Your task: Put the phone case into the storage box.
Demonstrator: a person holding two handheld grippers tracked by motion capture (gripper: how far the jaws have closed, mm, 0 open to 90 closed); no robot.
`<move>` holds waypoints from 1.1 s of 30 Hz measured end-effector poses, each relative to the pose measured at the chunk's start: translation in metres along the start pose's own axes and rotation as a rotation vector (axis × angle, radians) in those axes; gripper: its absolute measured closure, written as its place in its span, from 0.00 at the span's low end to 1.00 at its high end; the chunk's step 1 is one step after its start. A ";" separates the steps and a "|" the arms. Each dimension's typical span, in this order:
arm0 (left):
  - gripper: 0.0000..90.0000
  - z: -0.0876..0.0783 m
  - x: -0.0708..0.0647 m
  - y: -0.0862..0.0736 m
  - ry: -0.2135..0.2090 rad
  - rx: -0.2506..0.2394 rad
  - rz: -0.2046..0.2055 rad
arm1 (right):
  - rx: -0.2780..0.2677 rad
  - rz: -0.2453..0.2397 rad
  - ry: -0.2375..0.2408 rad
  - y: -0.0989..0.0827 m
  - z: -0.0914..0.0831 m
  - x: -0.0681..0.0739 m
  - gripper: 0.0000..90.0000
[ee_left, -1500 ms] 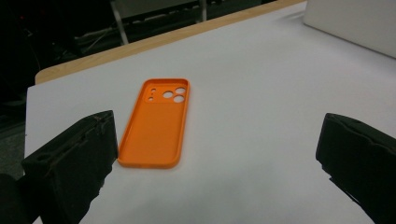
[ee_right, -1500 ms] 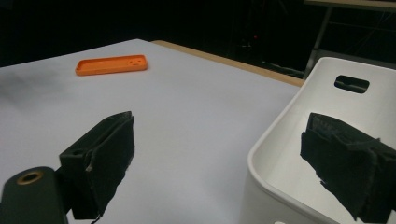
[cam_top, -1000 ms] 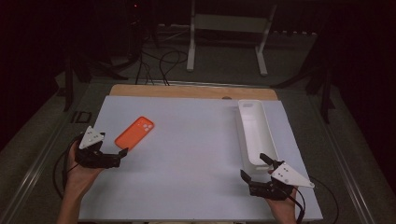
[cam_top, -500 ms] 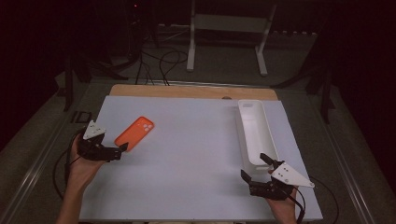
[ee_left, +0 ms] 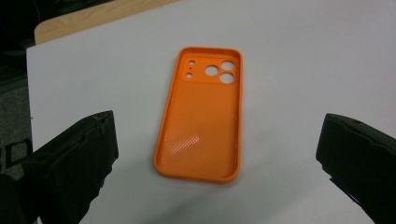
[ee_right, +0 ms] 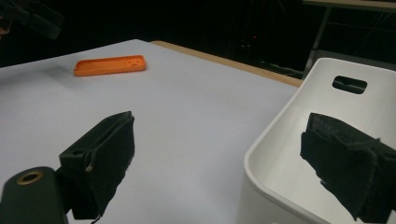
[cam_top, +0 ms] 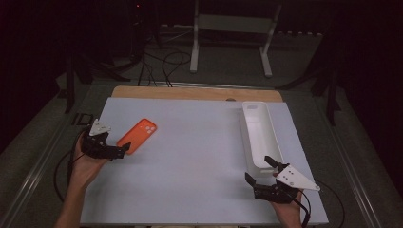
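Approach step, pre-grasp. Orange phone case [ee_left: 201, 116] flat on white desk [cam_top: 199, 156], left half, open side up, camera cut-outs at far end; in high view lying diagonally, near end just beside left gripper [cam_top: 114, 151]. Left jaws wide open, nothing between them, lined up w/ case along its length in left gripper view, tips short of its near edge, no contact yet. Right gripper [cam_top: 260, 172] at near right corner of desk, jaws also wide, empty; in right gripper view one jaw over bare desk, other in front of white bin [ee_right: 322, 154], i.e. straddling bin's near wall or just short of it, can't tell if touching. Bin long, narrow, empty as far as seen, w/ handle slot in far end wall, well apart from case. Likely aim: case into bin. Next move, by judgement: ease left gripper fwd and down so jaws bracket case across its short sides, or tip one jaw under near rim, since case lies thin and flat on smooth sheet and may slide instead of lifting. Needs slow close, jaws square to edges, low angle. Soft rim prob. flexes, so firm pinch near a corner safer than mid-span. Then lift and carry across to bin, w/ right gripper maybe steadying bin.
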State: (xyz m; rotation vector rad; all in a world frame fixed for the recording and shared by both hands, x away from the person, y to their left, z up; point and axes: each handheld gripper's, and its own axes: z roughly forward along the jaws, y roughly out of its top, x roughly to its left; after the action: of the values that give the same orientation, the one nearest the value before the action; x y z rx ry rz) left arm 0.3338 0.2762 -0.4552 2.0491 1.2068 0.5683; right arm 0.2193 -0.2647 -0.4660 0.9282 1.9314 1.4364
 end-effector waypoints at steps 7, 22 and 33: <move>0.00 0.009 0.005 0.002 -0.014 0.036 0.003 | -0.002 0.002 0.001 0.000 0.000 0.000 0.11; 0.00 0.022 0.012 0.005 -0.012 0.070 0.001 | 0.000 0.003 0.004 0.000 0.000 -0.001 0.11; 0.00 0.032 0.014 0.006 -0.007 0.097 -0.003 | -0.003 0.003 0.004 0.000 0.000 0.000 0.11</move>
State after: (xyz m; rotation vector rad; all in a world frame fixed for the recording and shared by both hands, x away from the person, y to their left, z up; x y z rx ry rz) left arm 0.3646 0.2758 -0.4718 2.1281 1.2550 0.5096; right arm 0.2199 -0.2649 -0.4659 0.9278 1.9310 1.4430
